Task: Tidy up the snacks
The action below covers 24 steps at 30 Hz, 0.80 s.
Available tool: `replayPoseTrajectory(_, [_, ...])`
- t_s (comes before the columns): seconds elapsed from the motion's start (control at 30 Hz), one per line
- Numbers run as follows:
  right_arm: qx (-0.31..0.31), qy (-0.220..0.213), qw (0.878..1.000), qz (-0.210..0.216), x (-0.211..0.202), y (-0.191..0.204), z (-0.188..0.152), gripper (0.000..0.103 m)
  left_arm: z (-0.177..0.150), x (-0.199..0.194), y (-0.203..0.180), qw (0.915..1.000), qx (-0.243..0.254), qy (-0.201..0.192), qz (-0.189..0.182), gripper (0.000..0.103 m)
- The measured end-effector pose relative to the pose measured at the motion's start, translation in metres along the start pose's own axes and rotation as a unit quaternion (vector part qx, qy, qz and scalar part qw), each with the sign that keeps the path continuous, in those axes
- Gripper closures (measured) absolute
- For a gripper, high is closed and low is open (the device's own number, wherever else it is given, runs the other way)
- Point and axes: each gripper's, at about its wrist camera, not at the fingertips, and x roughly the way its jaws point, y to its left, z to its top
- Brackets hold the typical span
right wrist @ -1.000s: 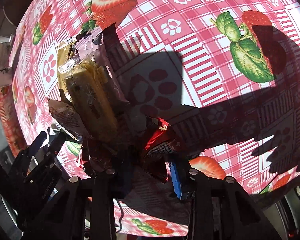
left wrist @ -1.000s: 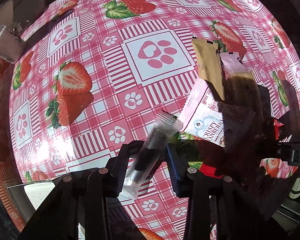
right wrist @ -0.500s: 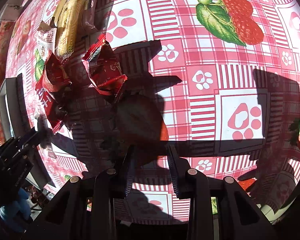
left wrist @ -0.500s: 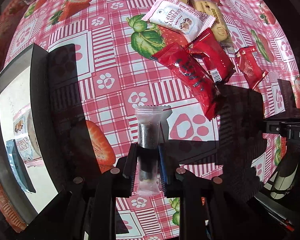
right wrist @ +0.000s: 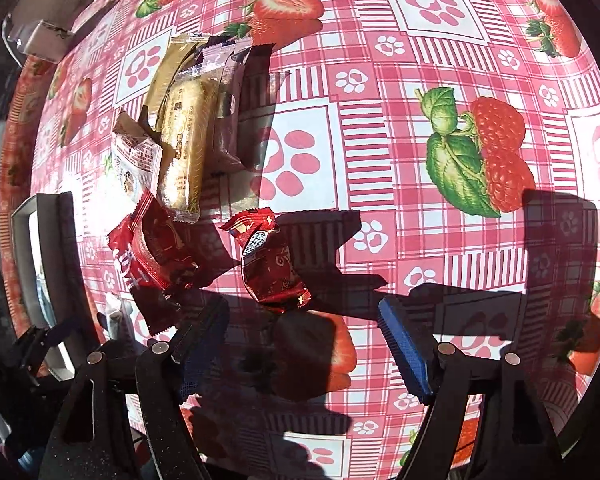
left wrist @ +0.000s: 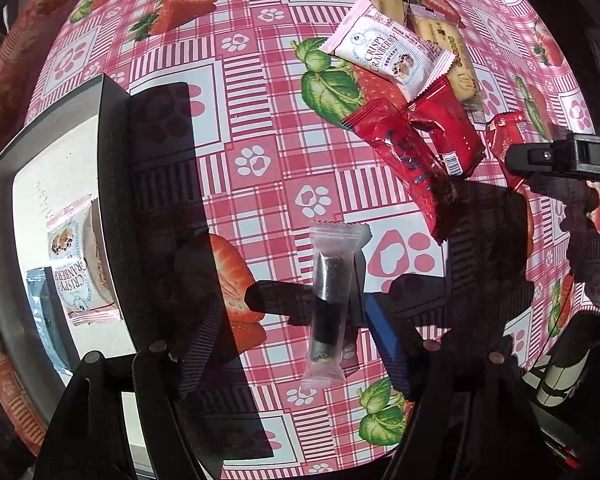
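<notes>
Here, the left gripper is pointing down at the tablecloth, its jaws opening; the clear bar is lying lengthwise between them, neither pad pressing it. It is a transparent sachet with crimped ends showing a dark roll inside. The tray is sitting just left. The right gripper is likewise opening, nothing between its jaws; the red packet is lying just ahead of them, crumpled, barcode up, beside a heap of snacks.
</notes>
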Motion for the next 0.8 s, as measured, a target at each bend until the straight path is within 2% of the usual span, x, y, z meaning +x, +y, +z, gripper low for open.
replayPoseTrajectory(0.1, [-0.011, 0.005, 1.000, -0.005, 0.009, 0.009, 0.011, 0.025, -0.008, 0.010, -0.012, 0.9998, 0.006, 0.015, 0.012, 0.026])
replayPoseTrajectory(0.13, [-0.016, 0.009, 1.000, -0.013, 0.017, 0.026, 0.025, 0.027, -0.006, 0.015, -0.013, 0.9997, 0.005, 0.020, 0.015, 0.026])
replayPoseTrajectory(0.17, [-0.021, 0.013, 0.999, -0.022, 0.020, 0.029, 0.026, 0.036, -0.006, 0.018, -0.013, 0.9996, 0.005, 0.023, 0.017, 0.026])
replayPoseTrajectory(0.23, [-0.033, 0.012, 0.998, -0.044, 0.032, 0.045, 0.034, 0.047, -0.005, 0.021, -0.016, 0.9994, 0.011, 0.017, 0.028, 0.025])
replayPoseTrajectory(0.3, [-0.048, 0.011, 0.996, -0.077, 0.037, 0.063, 0.036, 0.067, -0.004, 0.021, -0.021, 0.9992, 0.017, 0.014, 0.034, 0.025])
replayPoseTrajectory(0.37, [-0.054, 0.006, 0.995, -0.085, 0.035, 0.070, 0.025, 0.074, -0.004, 0.022, -0.020, 0.9991, 0.019, 0.014, 0.035, 0.025])
replayPoseTrajectory(0.47, [-0.049, 0.011, 0.996, -0.074, 0.028, 0.053, 0.004, 0.074, -0.002, 0.019, -0.031, 0.9988, 0.026, 0.014, 0.039, 0.026])
replayPoseTrajectory(0.5, [-0.045, 0.013, 0.996, -0.070, 0.026, 0.054, 0.031, 0.074, -0.001, 0.014, -0.053, 0.9987, 0.031, 0.015, 0.037, 0.032])
replayPoseTrajectory(0.57, [-0.043, 0.017, 0.997, -0.058, 0.025, 0.041, 0.011, 0.074, -0.007, 0.007, -0.062, 0.9982, 0.047, 0.016, 0.035, 0.042])
replayPoseTrajectory(0.63, [-0.042, 0.021, 0.998, -0.051, 0.023, 0.036, -0.010, 0.074, -0.007, 0.005, -0.077, 0.9966, 0.073, 0.014, 0.034, 0.063])
replayPoseTrajectory(0.67, [-0.038, 0.024, 0.998, -0.044, 0.023, 0.033, -0.021, 0.074, -0.007, 0.004, -0.083, 0.9957, 0.086, 0.014, 0.033, 0.070])
replayPoseTrajectory(0.7, [-0.033, 0.027, 0.998, -0.037, 0.023, 0.030, -0.029, 0.074, -0.007, 0.004, -0.087, 0.9947, 0.096, 0.015, 0.032, 0.084])
replayPoseTrajectory(0.8, [-0.014, 0.033, 0.999, -0.021, 0.023, 0.022, -0.055, 0.074, -0.005, 0.002, -0.096, 0.9949, 0.099, 0.022, -0.001, 0.086])
